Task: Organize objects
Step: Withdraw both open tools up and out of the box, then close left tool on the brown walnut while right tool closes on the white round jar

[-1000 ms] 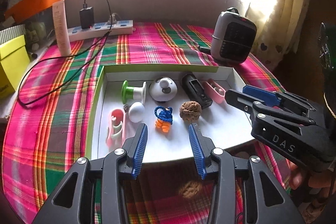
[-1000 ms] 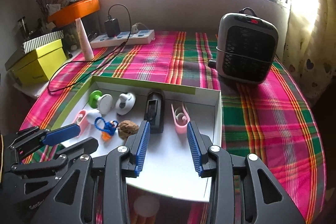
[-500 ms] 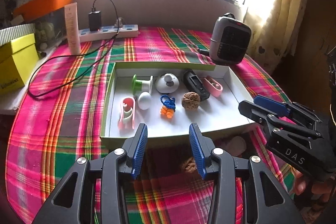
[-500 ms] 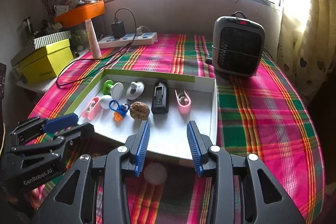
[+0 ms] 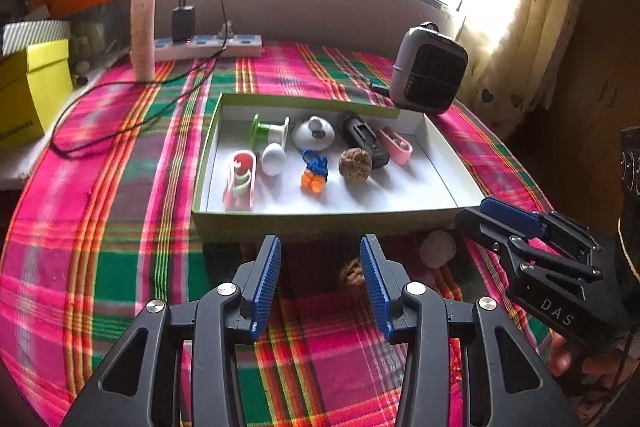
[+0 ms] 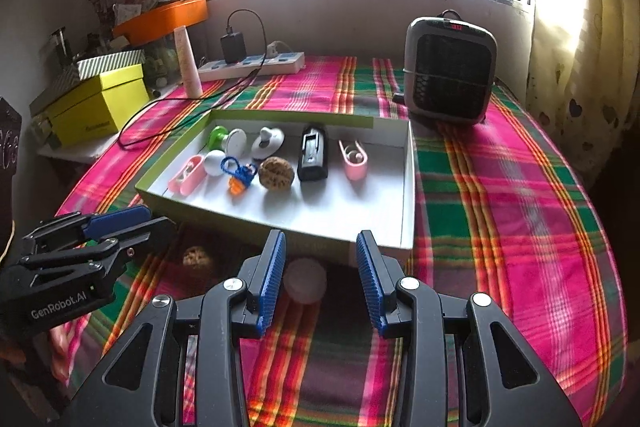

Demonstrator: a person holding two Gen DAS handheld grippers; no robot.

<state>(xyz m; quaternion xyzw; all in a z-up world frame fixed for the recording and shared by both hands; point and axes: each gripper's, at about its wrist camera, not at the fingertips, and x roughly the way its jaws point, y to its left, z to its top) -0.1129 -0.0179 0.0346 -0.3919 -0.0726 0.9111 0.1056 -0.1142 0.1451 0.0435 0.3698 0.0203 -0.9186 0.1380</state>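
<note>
Lying just ahead of each gripper on the plaid cloth, in front of the tray (image 6: 408, 187), are two loose things — a walnut (image 5: 354, 273) facing the left gripper (image 5: 320, 283), a pale ball (image 6: 306, 281) facing the right gripper (image 6: 320, 279). Both grippers are hanging spread, pinching nothing.

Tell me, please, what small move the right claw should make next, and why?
Probably lower the right claw onto the pale ball and close. The ball lies on the cloth just outside the tray, between the open, empty claw's fingers in its view. A walnut also lies outside the tray, nearer the left claw.
</note>
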